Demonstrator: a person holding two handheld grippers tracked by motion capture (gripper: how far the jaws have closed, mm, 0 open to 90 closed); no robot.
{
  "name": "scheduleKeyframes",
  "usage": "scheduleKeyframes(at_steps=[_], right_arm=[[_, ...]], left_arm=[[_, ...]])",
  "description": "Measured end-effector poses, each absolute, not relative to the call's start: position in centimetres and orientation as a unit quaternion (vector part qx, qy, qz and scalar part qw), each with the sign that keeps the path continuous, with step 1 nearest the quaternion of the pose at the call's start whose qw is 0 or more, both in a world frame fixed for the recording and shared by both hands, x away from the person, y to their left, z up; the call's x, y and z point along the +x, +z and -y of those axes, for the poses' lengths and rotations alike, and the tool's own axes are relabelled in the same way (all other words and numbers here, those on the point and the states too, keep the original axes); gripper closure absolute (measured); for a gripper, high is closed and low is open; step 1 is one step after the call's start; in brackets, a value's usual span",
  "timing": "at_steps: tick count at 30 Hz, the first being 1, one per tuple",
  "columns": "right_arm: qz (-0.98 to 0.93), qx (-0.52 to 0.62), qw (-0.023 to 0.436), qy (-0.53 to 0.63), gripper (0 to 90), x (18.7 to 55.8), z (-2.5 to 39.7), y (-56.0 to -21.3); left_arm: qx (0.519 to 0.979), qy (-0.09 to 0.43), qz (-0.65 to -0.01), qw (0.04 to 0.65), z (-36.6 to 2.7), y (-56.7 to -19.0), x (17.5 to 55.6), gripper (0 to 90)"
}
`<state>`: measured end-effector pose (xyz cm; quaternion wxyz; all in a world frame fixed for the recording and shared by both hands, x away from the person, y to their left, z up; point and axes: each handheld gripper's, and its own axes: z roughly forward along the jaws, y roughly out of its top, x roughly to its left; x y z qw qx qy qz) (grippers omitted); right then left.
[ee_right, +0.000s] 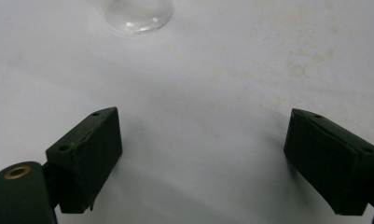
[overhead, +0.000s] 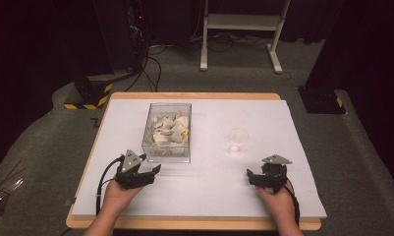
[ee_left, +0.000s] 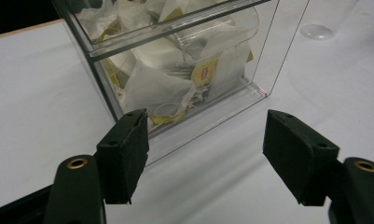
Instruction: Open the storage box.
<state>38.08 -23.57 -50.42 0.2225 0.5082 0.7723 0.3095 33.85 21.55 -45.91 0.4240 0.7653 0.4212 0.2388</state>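
A clear plastic box (overhead: 167, 132) holding several white tea bags with yellow tags stands on the white table sheet (overhead: 204, 182), left of centre. A clear stemmed glass (overhead: 238, 141) stands upright to its right. My left gripper (overhead: 148, 172) rests near the box's front left corner, open and empty; in the left gripper view the box (ee_left: 184, 70) is just beyond its jaws (ee_left: 205, 156). My right gripper (overhead: 251, 175) sits open and empty at the front right, below the glass. In the right gripper view the glass base (ee_right: 135, 14) lies ahead of the open gripper (ee_right: 203, 163).
The sheet covers a wooden table (overhead: 194, 223) with edges near my hands. Beyond the far edge stand a white frame's legs (overhead: 239, 34), dark cabinets, cables on the floor and a yellow-black striped base (overhead: 89, 101).
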Motion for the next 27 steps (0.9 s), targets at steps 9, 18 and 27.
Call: scheduleKeyframes(at_steps=[9,18,27], right_arm=[[-0.772,0.508,0.222,0.310,11.0,38.1,23.6,-50.4],[-0.773,0.508,0.221,0.310,11.0,38.1,23.6,-50.4],[-0.772,0.508,0.222,0.310,11.1,38.1,23.6,-50.4]], left_arm=[[0.756,0.212,-0.427,0.449,-21.3,-45.8,34.9,25.6],[0.751,0.193,-0.427,0.465,-21.4,-46.1,35.8,19.1],[0.749,0.184,-0.425,0.474,-21.3,-46.5,36.4,19.2]])
